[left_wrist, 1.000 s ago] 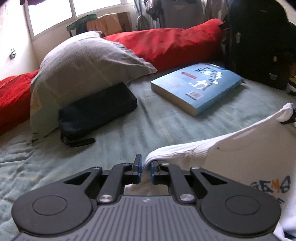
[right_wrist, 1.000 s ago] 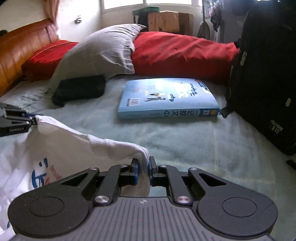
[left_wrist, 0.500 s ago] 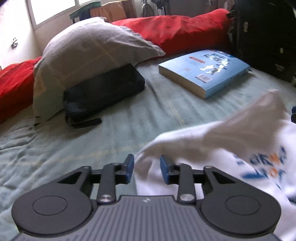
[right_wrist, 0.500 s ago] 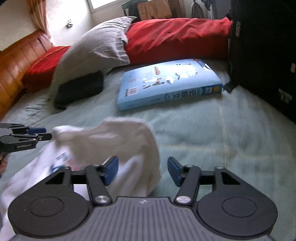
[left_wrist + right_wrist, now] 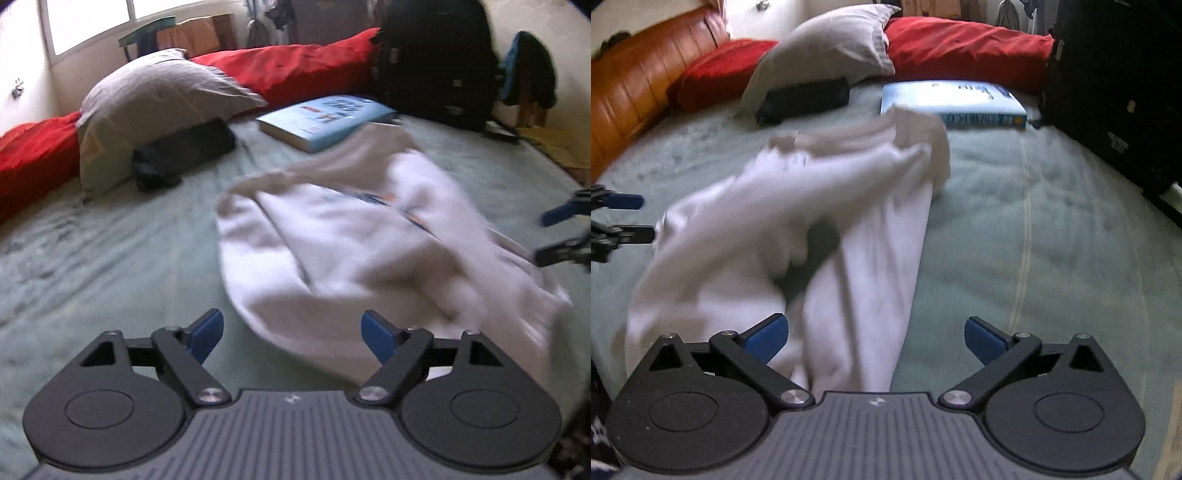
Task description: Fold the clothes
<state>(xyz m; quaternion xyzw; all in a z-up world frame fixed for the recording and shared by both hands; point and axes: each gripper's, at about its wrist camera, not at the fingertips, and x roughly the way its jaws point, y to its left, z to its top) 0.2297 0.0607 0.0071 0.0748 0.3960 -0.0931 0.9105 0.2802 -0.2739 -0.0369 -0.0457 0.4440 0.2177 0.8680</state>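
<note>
A white T-shirt [image 5: 354, 236] with a blue and orange print lies in a loose, blurred heap on the pale green bed sheet [image 5: 110, 258]. My left gripper [image 5: 293, 334] is near the shirt's left edge, its jaws opening, the blue pads clear of the cloth. In the right wrist view the same T-shirt [image 5: 820, 229] stretches away from my right gripper [image 5: 875, 339], whose jaws are opening wide; cloth lies between them but the pads do not press it. Each gripper shows at the other view's edge: right gripper [image 5: 565, 236], left gripper [image 5: 620, 221].
A blue book [image 5: 325, 118] lies beyond the shirt. A grey pillow [image 5: 155, 99] rests on a black pouch [image 5: 184, 151], with a red bolster [image 5: 295, 70] behind. A black bag [image 5: 439, 62] stands at the back right. An orange headboard [image 5: 631, 92] bounds the left.
Both grippers went from shut on the shirt's raised corners to open. The shirt dropped onto the sheet and both grippers pulled back from it.
</note>
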